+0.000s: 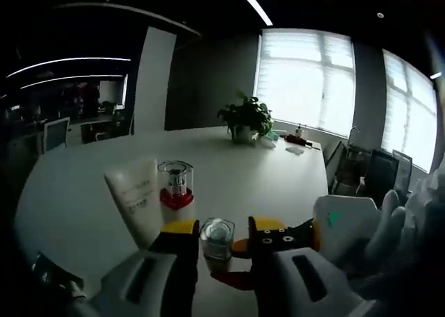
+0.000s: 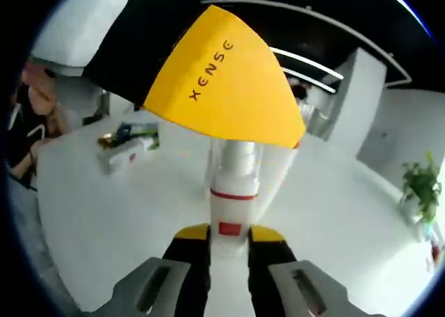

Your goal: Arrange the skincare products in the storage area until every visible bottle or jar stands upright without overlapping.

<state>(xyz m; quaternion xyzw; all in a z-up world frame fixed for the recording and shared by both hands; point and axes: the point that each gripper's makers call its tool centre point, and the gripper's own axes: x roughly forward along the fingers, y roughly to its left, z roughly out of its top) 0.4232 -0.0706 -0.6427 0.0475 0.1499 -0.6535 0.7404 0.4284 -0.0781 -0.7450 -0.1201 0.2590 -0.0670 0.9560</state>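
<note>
Ahead of us in the left gripper view, our left claw has its two yellow-and-black jaws closed against the sides of a small clear bottle with a rounded, pale transparent cap, which stands upright between them on the broad white oval surface. Just beyond that bottle we see a white squeeze tube with faint printing, standing on end and leaning a little, and right beside it, so close that we cannot tell whether they touch, a clear-capped bottle with a red base, also upright. Further back on the surface sits a green leafy plant in a white pot, with a few small red and white items near it (too small for us to identify). At the lower right of this view the other claw's white body and a gloved hand come in. In the right gripper view, our right claw is clamped on a white cylindrical bottle with a thin red band and a small red label, which rises upright from between the jaws; a large yellow-and-black jaw pad marked "XENSE" crosses the top of this view, covering the bottle's top. Well off to the left on the surface lies a cluster of green and white packages.
</note>
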